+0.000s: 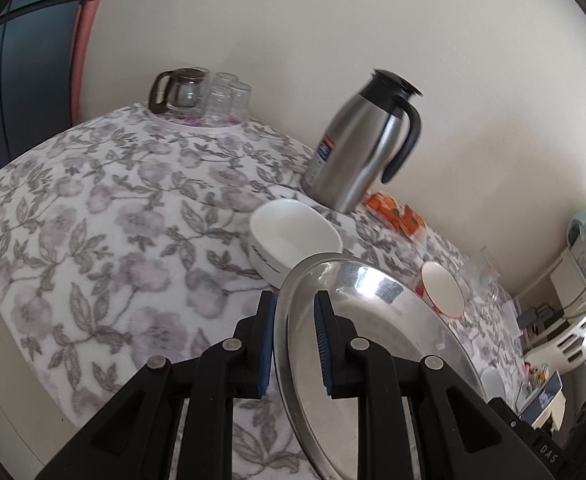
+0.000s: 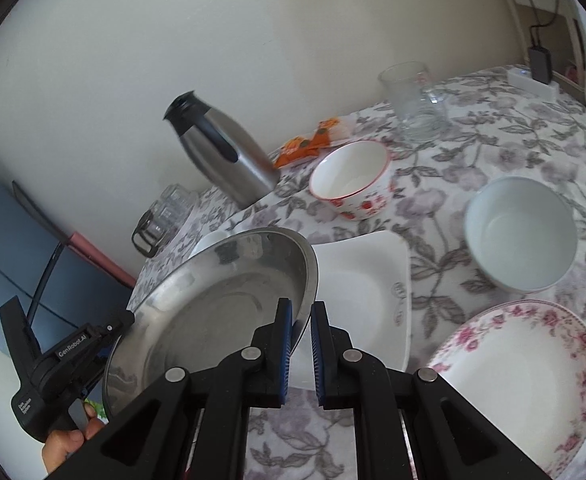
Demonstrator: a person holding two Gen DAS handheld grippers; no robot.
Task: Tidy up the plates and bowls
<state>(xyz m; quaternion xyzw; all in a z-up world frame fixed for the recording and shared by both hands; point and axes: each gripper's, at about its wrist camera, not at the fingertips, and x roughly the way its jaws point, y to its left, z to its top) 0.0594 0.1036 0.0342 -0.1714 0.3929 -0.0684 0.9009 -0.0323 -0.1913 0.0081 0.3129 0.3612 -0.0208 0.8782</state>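
A round steel plate [image 1: 373,340] [image 2: 221,308] hangs tilted above the flowered tablecloth, held by both grippers. My left gripper [image 1: 293,305] is shut on its left rim, and it also shows in the right wrist view as the left gripper [image 2: 129,318] with a hand below it. My right gripper [image 2: 302,312] is shut on the opposite rim. Under the steel plate's right side lies a white square plate [image 2: 365,292]. A white square bowl [image 1: 293,236] sits just beyond. A red-patterned bowl [image 2: 353,180] [image 1: 443,294], a white round bowl [image 2: 521,232] and a pink-flowered plate [image 2: 521,368] stand on the table.
A steel thermos jug [image 1: 365,140] [image 2: 221,152] stands by the wall, with orange snack packets [image 2: 305,144] beside it. A glass pot and upturned glasses [image 1: 201,94] sit on a tray at the far corner. A clear glass jar [image 2: 413,100] stands behind the red-patterned bowl.
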